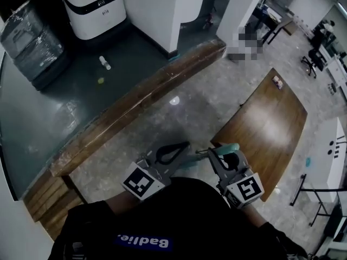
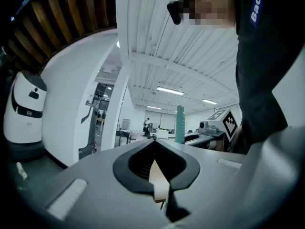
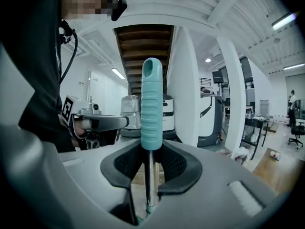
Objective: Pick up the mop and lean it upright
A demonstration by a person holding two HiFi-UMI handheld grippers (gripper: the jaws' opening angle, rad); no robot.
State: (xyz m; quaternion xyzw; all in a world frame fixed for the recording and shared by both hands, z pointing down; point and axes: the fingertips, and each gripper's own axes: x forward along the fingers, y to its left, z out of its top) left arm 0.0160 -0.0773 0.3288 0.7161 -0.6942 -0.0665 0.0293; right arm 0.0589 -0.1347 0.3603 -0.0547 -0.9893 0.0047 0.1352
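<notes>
The mop shows as a teal ribbed handle [image 3: 152,104] on a thin metal shaft [image 3: 149,185], standing upright in the right gripper view. My right gripper [image 3: 151,161] is shut on the shaft just under the teal grip. In the head view the teal handle [image 1: 225,147] sits in that right gripper [image 1: 226,157], close in front of my body. The mop head is hidden. My left gripper [image 1: 173,153] hangs just left of it, its jaws together round an empty oval gap. The left gripper view shows the left gripper [image 2: 155,149] holding nothing, with the teal handle [image 2: 179,123] beyond.
A brown wooden table [image 1: 265,123] stands to the right on the stone floor. A long wooden ledge [image 1: 135,107] crosses diagonally in front. Beyond it are a white machine [image 1: 92,7], a wrapped bundle [image 1: 32,42] and a small bottle [image 1: 104,63]. White tables [image 1: 331,145] line the far right.
</notes>
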